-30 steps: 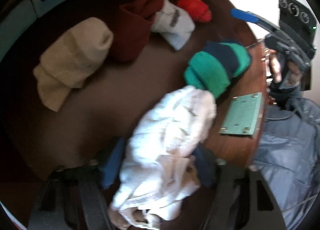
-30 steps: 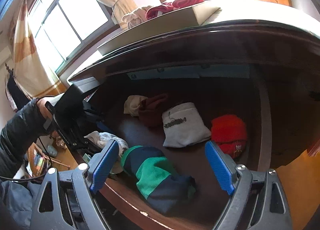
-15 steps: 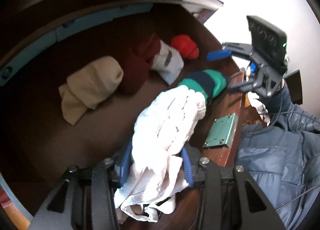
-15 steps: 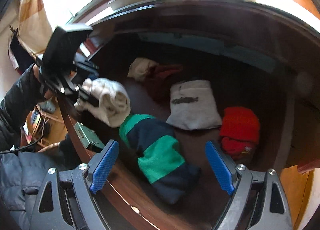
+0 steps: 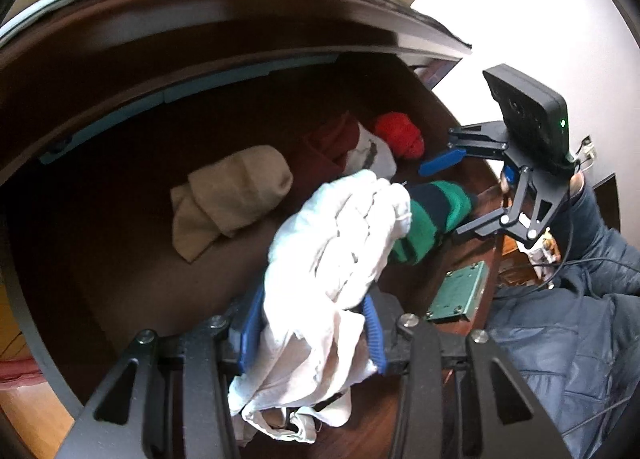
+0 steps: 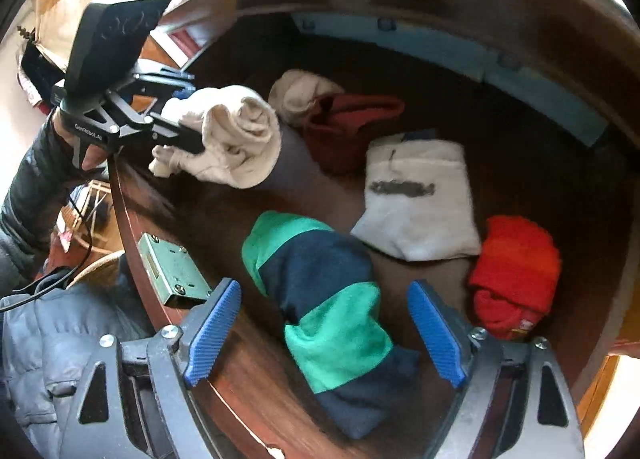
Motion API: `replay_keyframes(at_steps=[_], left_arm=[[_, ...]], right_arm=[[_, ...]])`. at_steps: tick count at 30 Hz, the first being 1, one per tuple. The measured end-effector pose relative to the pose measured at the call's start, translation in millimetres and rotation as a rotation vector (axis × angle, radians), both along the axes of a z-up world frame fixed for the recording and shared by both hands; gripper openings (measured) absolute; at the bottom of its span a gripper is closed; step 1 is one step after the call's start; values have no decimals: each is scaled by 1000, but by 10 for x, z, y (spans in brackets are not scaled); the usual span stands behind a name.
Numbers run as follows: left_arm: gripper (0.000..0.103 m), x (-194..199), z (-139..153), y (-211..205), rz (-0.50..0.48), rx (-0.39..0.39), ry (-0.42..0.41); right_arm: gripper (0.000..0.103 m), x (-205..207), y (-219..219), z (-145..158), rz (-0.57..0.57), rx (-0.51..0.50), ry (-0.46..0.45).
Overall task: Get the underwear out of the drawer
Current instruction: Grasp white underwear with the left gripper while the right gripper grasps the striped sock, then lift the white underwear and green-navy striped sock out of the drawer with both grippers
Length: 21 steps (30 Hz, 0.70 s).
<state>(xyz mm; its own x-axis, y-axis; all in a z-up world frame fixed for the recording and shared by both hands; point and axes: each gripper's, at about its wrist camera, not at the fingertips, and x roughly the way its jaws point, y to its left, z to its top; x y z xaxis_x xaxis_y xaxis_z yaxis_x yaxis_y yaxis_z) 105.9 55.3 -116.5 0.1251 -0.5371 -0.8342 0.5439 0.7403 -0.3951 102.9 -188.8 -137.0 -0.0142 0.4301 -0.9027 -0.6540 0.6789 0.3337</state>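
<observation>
My left gripper (image 5: 310, 329) is shut on a bundle of white underwear (image 5: 340, 255), held up above the floor of the open dark wooden drawer (image 5: 120, 259). From the right wrist view the same white bundle (image 6: 232, 135) hangs at the upper left in the left gripper (image 6: 176, 135). My right gripper (image 6: 324, 331) hovers over a rolled green and navy pair (image 6: 324, 299); its jaws are closing, the roll lies between them, and the blue pads are clear of it. In the left wrist view the right gripper (image 5: 452, 195) straddles that green and navy roll (image 5: 432, 215).
Still in the drawer lie a cream roll (image 6: 300, 93), a maroon pair (image 6: 348, 127), a folded white pair with a grey mark (image 6: 420, 199) and a red roll (image 6: 516, 271). A metal lock plate (image 6: 168, 271) sits on the drawer front. A person's dark padded jacket (image 5: 560, 339) is close by.
The left gripper has closed on the white underwear and lifted it off the drawer floor. The right gripper has tilted down and come closer over the green and navy roll, its jaws narrowing slightly.
</observation>
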Motion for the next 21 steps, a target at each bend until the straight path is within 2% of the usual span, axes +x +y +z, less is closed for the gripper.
replay_keyframes(at_steps=[3,4,10,13,17,21], left_arm=[[42,-8,-6,-19,-6,28,-6],[42,-15,-5,-9,-7,33,-8],[42,-19,-22,-17,27,64,-29],[42,-30,2,-11,59,83,-61],[42,-68,66,42,114,109,-118],[42,-77,108,59,173,137,-174]], right_arm=[[78,18,81,-111,36,-27,48],[72,31,111,-141,43,-36,59],[54,22,226,-215,89,-55,87],[43,-30,247,-188,106,-23,71],[39,-119,226,-98,95,-5,-9],[39,-134,112,5,43,52,-50]])
